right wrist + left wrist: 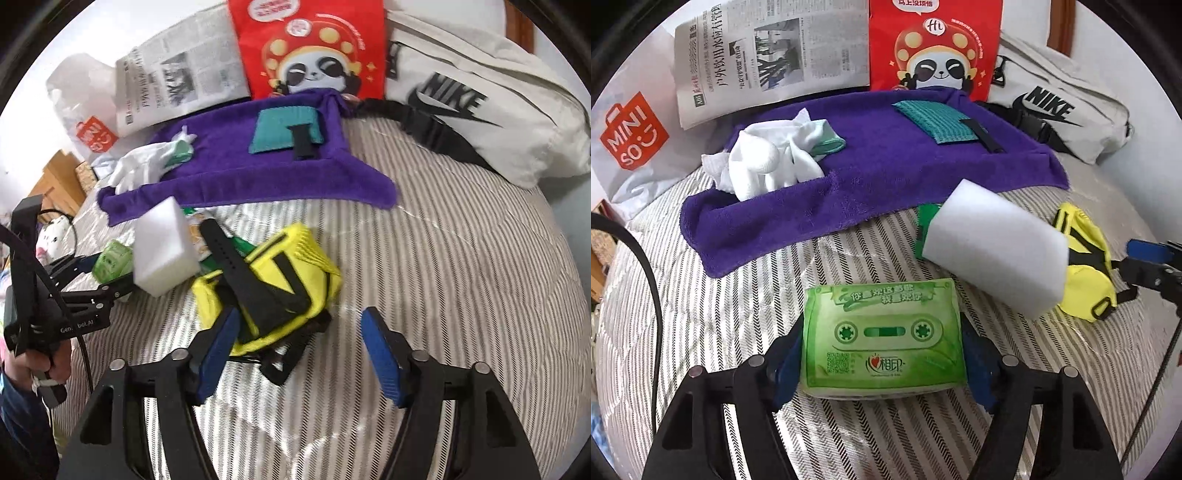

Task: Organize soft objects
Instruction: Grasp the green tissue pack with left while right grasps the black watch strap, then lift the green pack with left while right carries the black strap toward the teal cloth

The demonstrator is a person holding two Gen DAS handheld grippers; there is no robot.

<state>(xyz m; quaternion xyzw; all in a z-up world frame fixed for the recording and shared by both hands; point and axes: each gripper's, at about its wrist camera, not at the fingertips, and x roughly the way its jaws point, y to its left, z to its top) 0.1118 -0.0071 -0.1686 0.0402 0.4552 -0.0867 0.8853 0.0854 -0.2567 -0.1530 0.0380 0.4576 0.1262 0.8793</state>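
Note:
A green tissue pack (882,332) lies on the striped bed, and my left gripper (881,369) is shut on it, one blue pad against each side. A white foam block (993,240) leans just beyond it, partly over a green packet (925,221). My right gripper (299,350) stands open over the near end of a yellow pouch with black straps (295,258). Its left pad touches the pouch's edge and its right pad is clear of it. Farther back a purple towel (868,177) carries white socks (764,162) and a teal cloth (931,118).
Along the back stand a newspaper (768,55), a red panda bag (934,44), a white Nike bag (480,96) and a Miniso bag (631,133). A black cable (653,280) hangs at the left. The striped bedding (461,258) fills the right.

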